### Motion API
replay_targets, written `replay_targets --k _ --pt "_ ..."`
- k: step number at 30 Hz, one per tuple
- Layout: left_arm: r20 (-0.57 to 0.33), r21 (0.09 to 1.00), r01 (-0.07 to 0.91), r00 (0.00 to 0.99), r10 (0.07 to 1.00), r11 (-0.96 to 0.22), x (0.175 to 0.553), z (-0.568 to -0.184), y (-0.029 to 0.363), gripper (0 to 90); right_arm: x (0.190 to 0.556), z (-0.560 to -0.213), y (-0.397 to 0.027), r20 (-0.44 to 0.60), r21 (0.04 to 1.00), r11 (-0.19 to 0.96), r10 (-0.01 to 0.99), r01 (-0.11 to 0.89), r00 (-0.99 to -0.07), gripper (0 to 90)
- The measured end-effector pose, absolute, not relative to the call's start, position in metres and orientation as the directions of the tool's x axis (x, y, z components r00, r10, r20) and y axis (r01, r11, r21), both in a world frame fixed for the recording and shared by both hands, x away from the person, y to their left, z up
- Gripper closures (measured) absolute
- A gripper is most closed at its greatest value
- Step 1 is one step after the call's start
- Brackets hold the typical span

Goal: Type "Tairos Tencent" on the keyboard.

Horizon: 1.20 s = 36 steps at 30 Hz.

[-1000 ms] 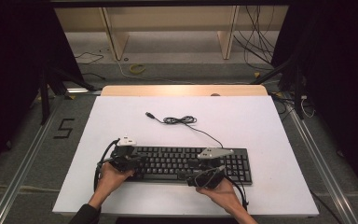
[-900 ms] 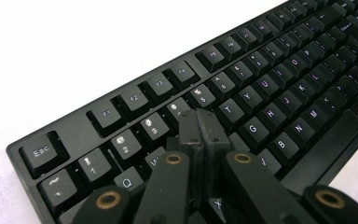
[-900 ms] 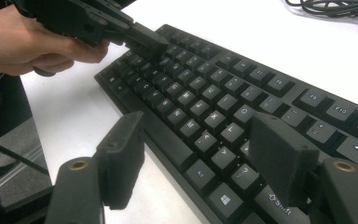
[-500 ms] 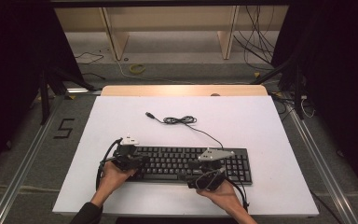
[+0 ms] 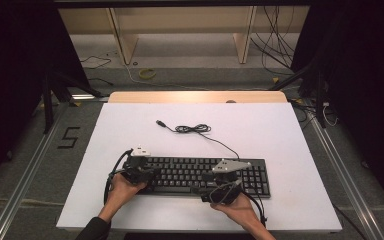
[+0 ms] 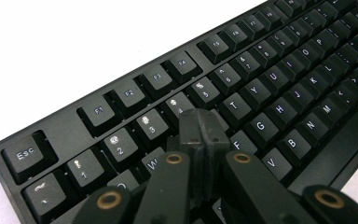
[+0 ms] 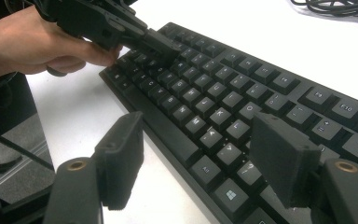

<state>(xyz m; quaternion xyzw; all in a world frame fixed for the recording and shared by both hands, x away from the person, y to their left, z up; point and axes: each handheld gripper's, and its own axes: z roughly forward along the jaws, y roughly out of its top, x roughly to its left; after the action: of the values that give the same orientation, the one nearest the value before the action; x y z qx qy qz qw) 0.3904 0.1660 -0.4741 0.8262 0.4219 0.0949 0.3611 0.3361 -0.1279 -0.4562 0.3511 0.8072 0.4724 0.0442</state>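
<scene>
Left hand-held gripper (image 6: 200, 133) clenched on keyboard (image 5: 200, 175) keys; right hand-held gripper (image 7: 205, 158) released, straddling front edge.

Left gripper (image 5: 147, 173) over the left end of the keyboard (image 5: 190, 165), jaws pressed together into one blunt tip and angled down onto the keys near the upper letter row. Left hand (image 5: 122, 189) wrapped around the gripper's body, just off the keyboard's left end, forearm running in from the near side of the keyboard. Right gripper (image 7: 200, 161) at the keyboard's near edge, right of its middle, jaws spread wide with nothing between the pads, one pad off the near edge, the other above the lower key rows. Right hand (image 5: 235, 205) behind it, just clear of the near edge.
</scene>
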Motion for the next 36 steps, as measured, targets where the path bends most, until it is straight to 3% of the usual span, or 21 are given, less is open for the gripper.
replay_targets --k 12,18,26,36 --pt "-0.155 0.695 0.62 0.623 0.767 -0.363 0.388 -0.47 0.168 88.8 0.336 -0.455 -0.128 0.261 0.798 0.302 0.607 0.522 -0.75 35.9" --pt "-0.184 0.717 0.612 0.627 0.756 -0.333 0.385 -0.463 0.173 84.2 0.336 -0.453 -0.126 0.26 0.799 0.301 0.607 0.521 -0.751 36.0" --pt "-0.228 0.753 0.595 0.637 0.736 -0.281 0.376 -0.457 0.179 71.9 0.338 -0.453 -0.119 0.251 0.797 0.313 0.607 0.517 -0.754 39.5" --pt "-0.262 0.784 0.58 0.632 0.729 -0.221 0.363 -0.451 0.186 52.9 0.346 -0.452 -0.104 0.253 0.787 0.328 0.601 0.523 -0.758 52.9"
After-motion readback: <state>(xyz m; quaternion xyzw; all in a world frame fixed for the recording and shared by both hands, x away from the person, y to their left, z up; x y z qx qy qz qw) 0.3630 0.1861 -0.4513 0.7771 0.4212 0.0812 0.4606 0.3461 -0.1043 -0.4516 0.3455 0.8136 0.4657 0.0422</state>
